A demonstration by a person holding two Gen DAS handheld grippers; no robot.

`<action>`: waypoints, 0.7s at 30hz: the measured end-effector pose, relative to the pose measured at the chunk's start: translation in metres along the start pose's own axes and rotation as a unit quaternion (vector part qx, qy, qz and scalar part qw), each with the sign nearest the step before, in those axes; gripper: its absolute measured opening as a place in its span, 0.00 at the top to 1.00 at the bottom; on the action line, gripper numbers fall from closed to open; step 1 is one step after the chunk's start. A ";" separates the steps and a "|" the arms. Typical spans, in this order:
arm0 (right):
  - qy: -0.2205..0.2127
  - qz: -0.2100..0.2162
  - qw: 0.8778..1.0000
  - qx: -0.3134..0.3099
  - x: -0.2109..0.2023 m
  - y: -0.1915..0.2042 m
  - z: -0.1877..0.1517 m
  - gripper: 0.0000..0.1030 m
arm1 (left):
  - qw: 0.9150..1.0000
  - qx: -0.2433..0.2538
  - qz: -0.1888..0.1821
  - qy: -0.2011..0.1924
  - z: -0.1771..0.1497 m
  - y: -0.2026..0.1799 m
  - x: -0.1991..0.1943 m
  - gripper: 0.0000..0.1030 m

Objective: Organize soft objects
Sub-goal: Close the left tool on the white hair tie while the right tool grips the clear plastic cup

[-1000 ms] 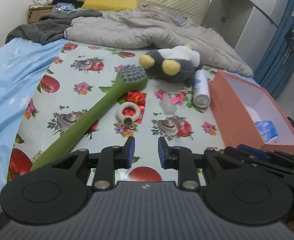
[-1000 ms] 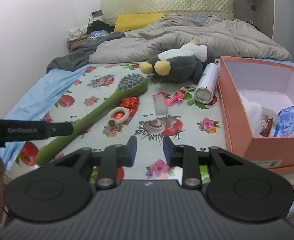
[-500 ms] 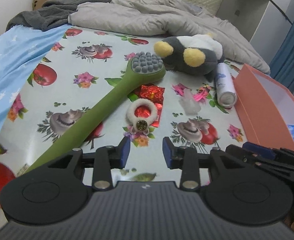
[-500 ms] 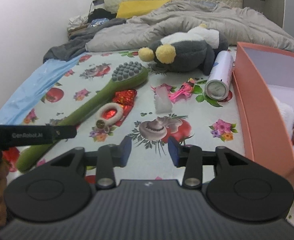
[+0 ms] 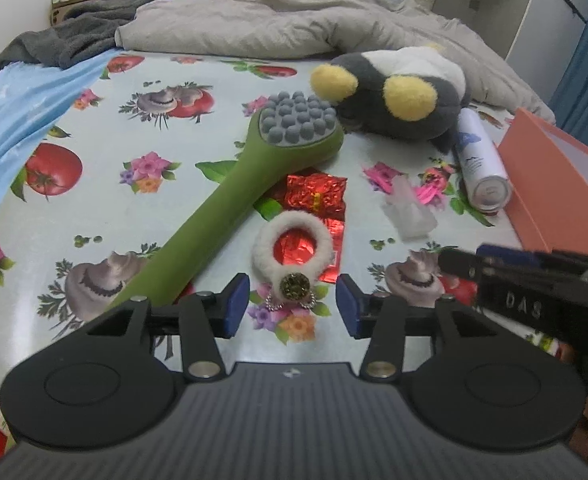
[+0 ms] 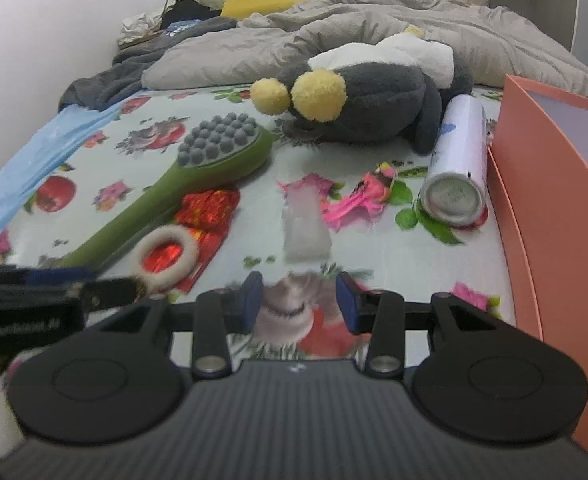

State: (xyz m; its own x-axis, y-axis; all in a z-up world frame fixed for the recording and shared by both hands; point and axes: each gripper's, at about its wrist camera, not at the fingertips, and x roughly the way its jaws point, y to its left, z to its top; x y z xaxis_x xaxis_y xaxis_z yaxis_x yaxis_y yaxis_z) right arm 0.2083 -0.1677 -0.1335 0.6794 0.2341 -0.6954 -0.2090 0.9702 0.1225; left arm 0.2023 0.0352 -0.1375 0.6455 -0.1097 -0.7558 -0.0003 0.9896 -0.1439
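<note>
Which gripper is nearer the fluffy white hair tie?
Left. The left gripper is open right at the hair tie; the right gripper sits off to its right, apart.

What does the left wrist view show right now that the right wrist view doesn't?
Only the left wrist view shows the fluffy hair tie's gold button, lying between the open left gripper fingers. Only the right wrist view shows the spray can's full length and the open right gripper aimed near the clear plastic piece. Both show the green brush, plush toy, and orange box.
</note>
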 end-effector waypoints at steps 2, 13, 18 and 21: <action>-0.005 -0.006 1.000 -0.003 0.011 -0.001 0.006 0.58 | 1.000 0.003 0.007 0.002 0.001 0.001 0.008 0.47; -0.005 -0.012 1.000 -0.014 0.062 -0.014 0.028 0.58 | 1.000 0.008 0.019 0.017 -0.004 0.004 0.032 0.47; 0.000 0.013 1.000 -0.021 0.074 -0.010 0.028 0.59 | 1.000 0.015 0.022 0.009 -0.002 0.001 0.037 0.46; 0.005 0.020 0.999 -0.030 0.077 -0.004 0.027 0.60 | 0.999 0.019 0.026 0.006 -0.002 -0.001 0.039 0.47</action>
State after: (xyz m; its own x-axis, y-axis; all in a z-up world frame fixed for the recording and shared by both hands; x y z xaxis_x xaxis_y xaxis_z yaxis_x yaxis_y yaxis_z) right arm 0.2803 -0.1523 -0.1682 0.6632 0.2719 -0.6973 -0.2780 0.9545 0.1077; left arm 0.2264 0.0301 -0.1680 0.6366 -0.0582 -0.7690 -0.0056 0.9968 -0.0800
